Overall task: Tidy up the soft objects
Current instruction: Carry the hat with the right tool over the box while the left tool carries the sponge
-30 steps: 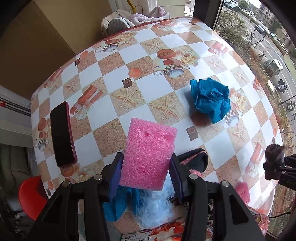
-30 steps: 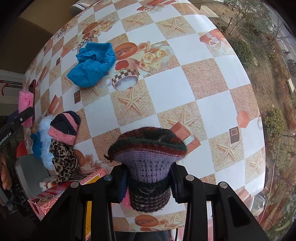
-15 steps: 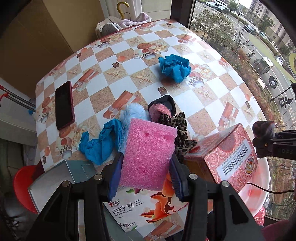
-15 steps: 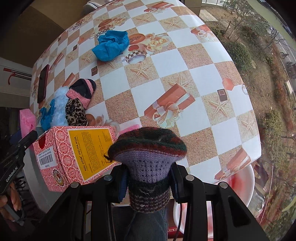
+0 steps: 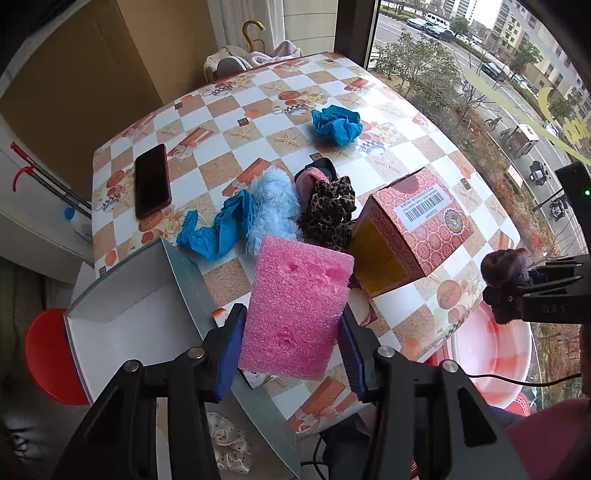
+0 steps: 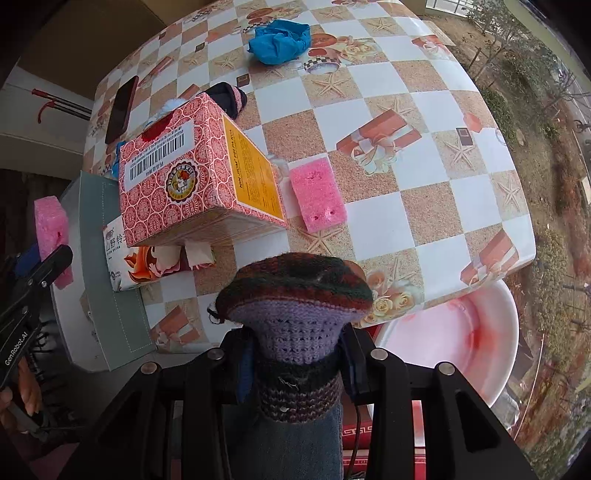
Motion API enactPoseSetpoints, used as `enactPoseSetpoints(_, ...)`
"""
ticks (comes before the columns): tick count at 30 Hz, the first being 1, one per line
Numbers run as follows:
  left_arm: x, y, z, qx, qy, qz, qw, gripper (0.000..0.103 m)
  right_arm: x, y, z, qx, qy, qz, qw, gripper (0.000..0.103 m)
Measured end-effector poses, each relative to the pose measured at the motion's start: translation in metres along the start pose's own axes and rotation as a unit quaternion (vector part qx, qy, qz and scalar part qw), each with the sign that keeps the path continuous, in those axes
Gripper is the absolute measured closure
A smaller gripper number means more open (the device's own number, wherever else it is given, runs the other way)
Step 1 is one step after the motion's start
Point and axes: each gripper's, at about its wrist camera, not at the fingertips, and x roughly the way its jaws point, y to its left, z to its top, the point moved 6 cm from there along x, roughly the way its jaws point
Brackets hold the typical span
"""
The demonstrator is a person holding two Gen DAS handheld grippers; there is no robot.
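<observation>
Left gripper [image 5: 291, 341] clamps a pink rectangular foam sponge [image 5: 297, 306], held above the near table edge beside an open grey cardboard box [image 5: 155, 295]. Right gripper [image 6: 295, 363] pinches a purple-and-dark striped knitted hat [image 6: 295, 306] over the edge of the checkered tablecloth table [image 6: 424, 192]. A second pink foam sponge [image 6: 317, 194] lies on the table just beside a red patterned carton [image 6: 177, 177]. A crumpled blue cloth [image 6: 279, 35] sits at the far side.

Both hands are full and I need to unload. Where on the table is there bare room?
The table is bare right of the loose pink sponge and between the blue cloth and the gift-box print. Crowded: the red carton, tissue pack, grey box and soft pile.
</observation>
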Motion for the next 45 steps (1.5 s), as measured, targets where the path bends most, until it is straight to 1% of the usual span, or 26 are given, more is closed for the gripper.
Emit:
enactPoseSetpoints(3, -0.005, 0.005, -0.009, -0.012, -0.004, -0.003, 0.9999, 0.051, -0.004, 0.015, -0.007, -0.018, -0.005, 0.003, 1.000, 0.064)
enactPoseSetpoints(9, -0.015, 0.018, -0.027, -0.029, -0.012, -0.004, 0.9995, 0.051, -0.009, 0.053, -0.015, -0.073, -0.015, 0.004, 0.997, 0.064)
enactPoseSetpoints(14, -0.023, 0.032, -0.041, -0.048, -0.020, -0.002, 0.9987, 0.051, -0.012, 0.082, -0.018, -0.116, -0.026, -0.006, 0.993, 0.064)
enactPoseSetpoints(24, -0.031, 0.061, -0.064, -0.095, -0.028, 0.003, 0.9951, 0.051, -0.019, 0.126, -0.017, -0.183, -0.039, -0.015, 0.982, 0.064)
enactPoseSetpoints(31, -0.036, 0.075, -0.076, -0.122, -0.033, 0.005, 0.9919, 0.051, -0.022, 0.149, -0.018, -0.225, -0.045, -0.023, 0.973, 0.064)
enactPoseSetpoints(45, -0.041, 0.095, -0.094, -0.158, -0.035, 0.014, 0.9867, 0.051, -0.017, 0.176, -0.018, -0.266, -0.039, -0.025, 0.963, 0.064)
